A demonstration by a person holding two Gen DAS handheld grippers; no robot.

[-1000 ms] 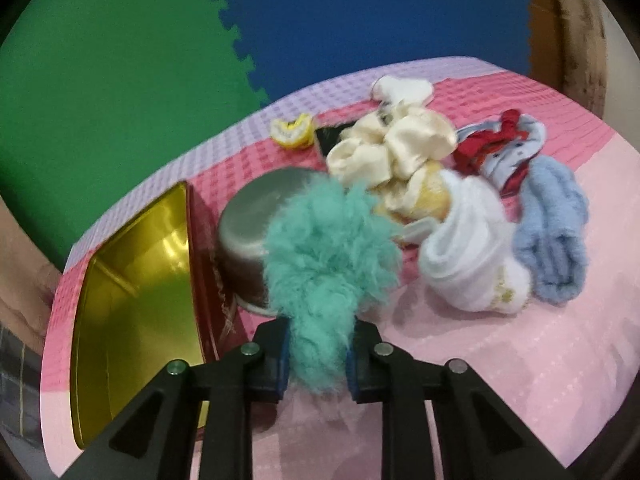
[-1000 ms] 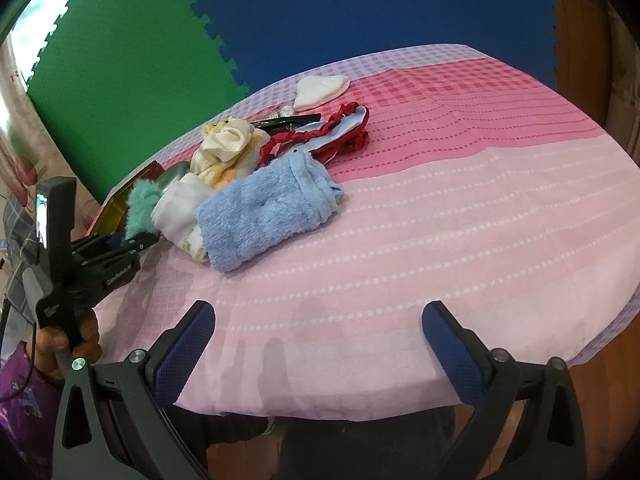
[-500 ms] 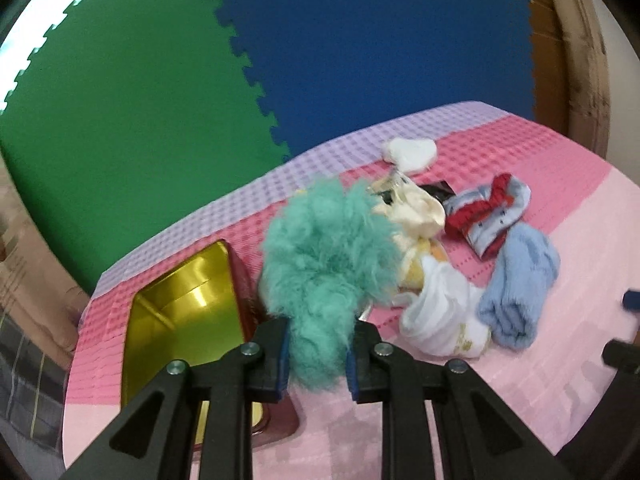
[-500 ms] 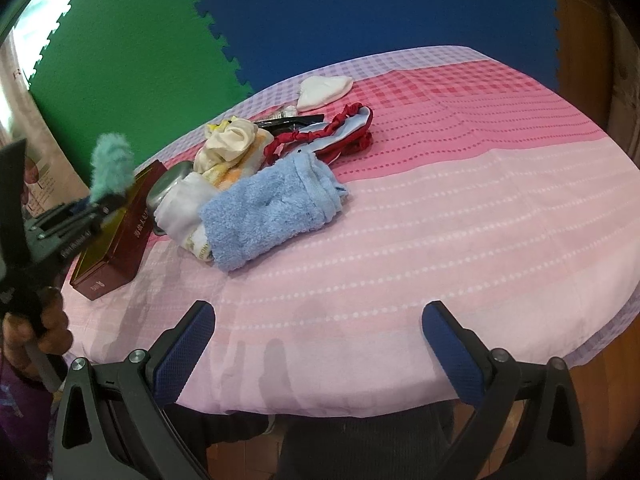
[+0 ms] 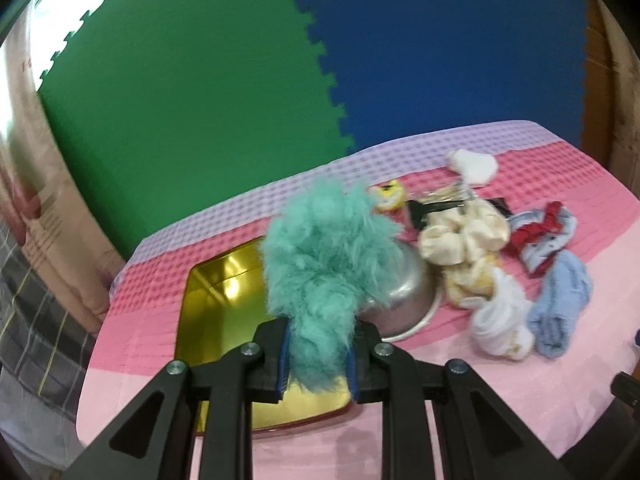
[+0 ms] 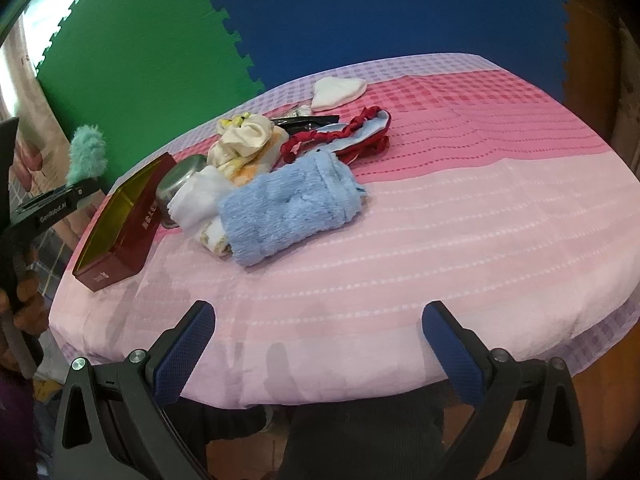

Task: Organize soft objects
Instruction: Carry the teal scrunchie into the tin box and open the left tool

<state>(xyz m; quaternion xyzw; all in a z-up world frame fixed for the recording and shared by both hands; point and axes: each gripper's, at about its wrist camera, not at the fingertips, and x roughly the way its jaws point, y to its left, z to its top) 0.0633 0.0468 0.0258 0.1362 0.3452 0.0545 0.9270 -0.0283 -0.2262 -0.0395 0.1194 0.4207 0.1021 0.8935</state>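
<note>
**Teal fluff over the tin, and the drop lies straight below**

We have the left gripper (image 5: 318, 364) pinching the teal fuzzy scrunchie (image 5: 324, 264), jaws pressed in on its lower end, the fluff rising up and forward from between the pads. Seen from the right wrist camera, that same scrunchie (image 6: 86, 154) rides high in the air at the table's left edge, well clear of the cloth. Below it in the left view we see the open gold-lined tin (image 5: 224, 292), its long axis running away from us, with the steel bowl (image 5: 400, 292) just beside its right wall. So the relation we care about is vertical: the tin's gold floor shows directly under and just left of the jaws. We judge a short lowering puts the scrunchie inside.

Our right gripper (image 6: 318, 348) hangs spread wide and empty at the near table edge, the blue fleece sock (image 6: 292, 210) lying ahead of it, long axis slanting left.
</note>
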